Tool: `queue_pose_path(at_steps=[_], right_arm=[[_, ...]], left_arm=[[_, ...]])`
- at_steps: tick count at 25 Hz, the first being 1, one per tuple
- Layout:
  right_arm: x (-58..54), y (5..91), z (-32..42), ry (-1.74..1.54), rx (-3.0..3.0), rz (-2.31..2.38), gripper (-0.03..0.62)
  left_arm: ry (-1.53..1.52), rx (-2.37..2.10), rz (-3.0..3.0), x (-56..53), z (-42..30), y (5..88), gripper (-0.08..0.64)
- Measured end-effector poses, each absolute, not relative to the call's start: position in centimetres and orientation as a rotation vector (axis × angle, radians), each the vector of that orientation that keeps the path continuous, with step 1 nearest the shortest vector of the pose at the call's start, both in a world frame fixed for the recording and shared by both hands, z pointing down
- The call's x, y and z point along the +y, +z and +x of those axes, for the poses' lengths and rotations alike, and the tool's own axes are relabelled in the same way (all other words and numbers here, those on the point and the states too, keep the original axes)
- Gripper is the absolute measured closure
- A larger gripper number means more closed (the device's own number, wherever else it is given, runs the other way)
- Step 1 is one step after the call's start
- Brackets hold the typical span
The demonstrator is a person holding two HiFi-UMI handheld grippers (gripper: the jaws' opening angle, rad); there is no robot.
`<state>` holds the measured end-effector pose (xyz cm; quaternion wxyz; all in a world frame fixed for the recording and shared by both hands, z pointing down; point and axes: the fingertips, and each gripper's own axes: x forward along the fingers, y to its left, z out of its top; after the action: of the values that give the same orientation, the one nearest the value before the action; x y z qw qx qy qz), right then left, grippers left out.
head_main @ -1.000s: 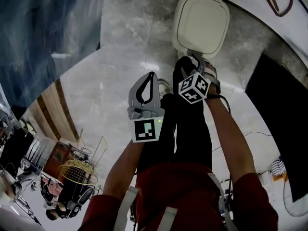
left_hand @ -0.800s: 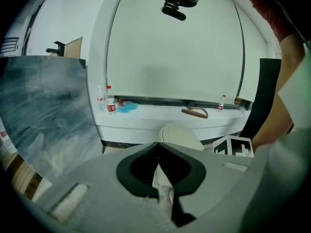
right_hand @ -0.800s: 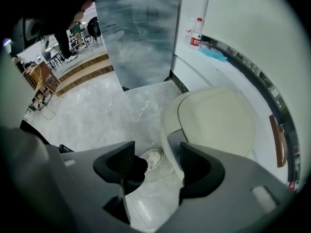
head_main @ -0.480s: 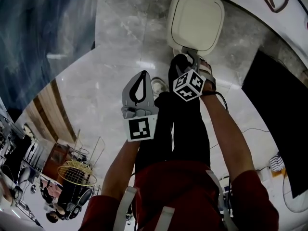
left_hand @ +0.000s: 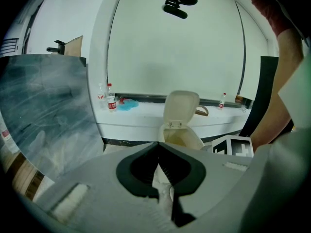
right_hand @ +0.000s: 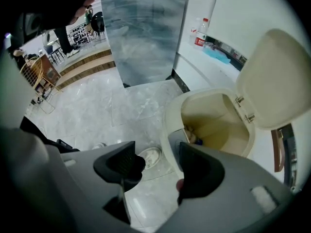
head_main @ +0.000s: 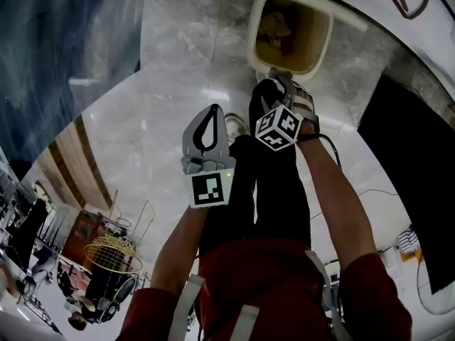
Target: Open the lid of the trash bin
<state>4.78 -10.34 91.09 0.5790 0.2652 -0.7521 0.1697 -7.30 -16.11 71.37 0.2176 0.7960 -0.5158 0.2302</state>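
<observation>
Trash bin with lid raised; right claw spread near its rim, left claw pressed together, empty — a knock could drop the lid shut.

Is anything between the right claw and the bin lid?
Nothing visible. The lid stands raised on its rear hinges. Only the open mouth of the trash bin lies between it and the right claw, whose jaws are apart and empty near the front rim.

Contents of trash bin indistinct
</observation>
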Motion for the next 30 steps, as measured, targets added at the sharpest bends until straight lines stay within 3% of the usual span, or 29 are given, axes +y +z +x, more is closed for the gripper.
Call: queue_pose_path(at_steps=[30], right_arm=[[-10.3, 89.6, 5.2, 0.512, -1.755, 0.493, 0.327]], left_arm=[[0.623, -1.491, 2.265, -17.9, -8.1, 67.6, 0.555]])
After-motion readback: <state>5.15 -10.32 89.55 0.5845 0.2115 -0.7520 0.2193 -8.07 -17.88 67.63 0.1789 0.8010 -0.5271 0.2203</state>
